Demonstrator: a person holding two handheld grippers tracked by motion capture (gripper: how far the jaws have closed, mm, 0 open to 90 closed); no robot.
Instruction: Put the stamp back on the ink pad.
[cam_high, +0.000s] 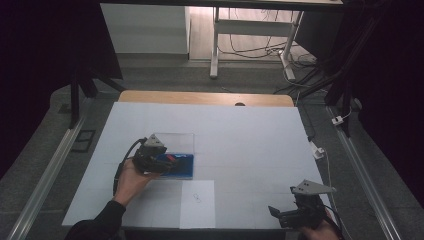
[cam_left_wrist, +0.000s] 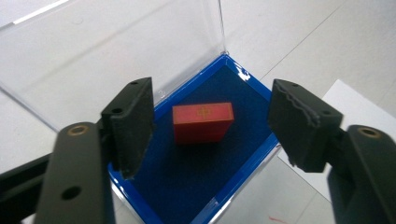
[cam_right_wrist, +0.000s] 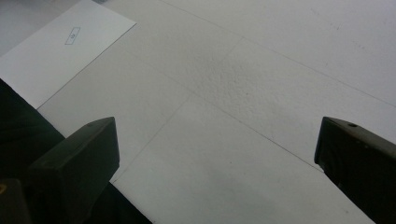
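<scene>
The left gripper (cam_left_wrist: 210, 126) is hovering, jaws apart, over the red block (cam_left_wrist: 203, 122) lying in the open blue box (cam_left_wrist: 243, 184), the grasp not yet made, while the right gripper (cam_right_wrist: 215, 163) is idling, jaws spread

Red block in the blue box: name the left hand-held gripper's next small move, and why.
Probably lower the left hand-held gripper straight down around the red block. Its jaws stand open on either side above it, not touching, and the blue box has its clear lid raised.
</scene>
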